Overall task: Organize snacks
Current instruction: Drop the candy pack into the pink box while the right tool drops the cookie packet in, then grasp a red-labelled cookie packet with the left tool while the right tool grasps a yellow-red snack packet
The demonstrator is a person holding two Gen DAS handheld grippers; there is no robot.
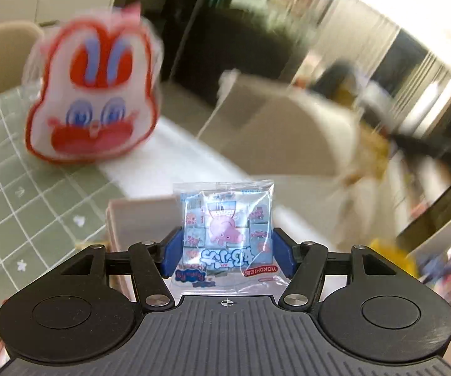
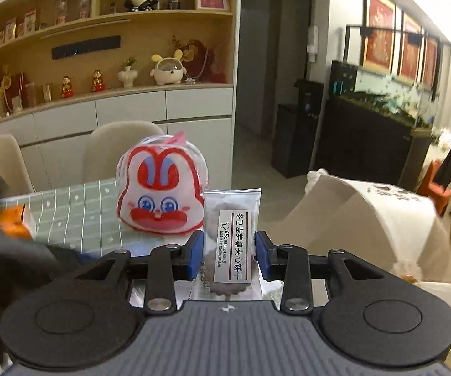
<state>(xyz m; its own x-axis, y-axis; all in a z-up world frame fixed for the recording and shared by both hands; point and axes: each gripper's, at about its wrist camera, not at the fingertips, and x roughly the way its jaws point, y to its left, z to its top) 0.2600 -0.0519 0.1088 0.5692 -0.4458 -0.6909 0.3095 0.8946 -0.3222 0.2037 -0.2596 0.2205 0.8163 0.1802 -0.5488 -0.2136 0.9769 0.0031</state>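
Note:
My left gripper is shut on a clear packet of blue and pink candy, which stands upright between the blue pads. My right gripper is shut on a clear biscuit packet with a white label, also upright. A red and white rabbit-face bag stands on the green checked tablecloth, ahead and to the left of the left gripper. In the right wrist view the rabbit-face bag sits just behind and left of the biscuit packet. The left wrist view is blurred.
A pale box rim lies below the left gripper. A beige chair stands behind the table, and another chair draped with white cloth is at the right. An orange packet lies at the table's left.

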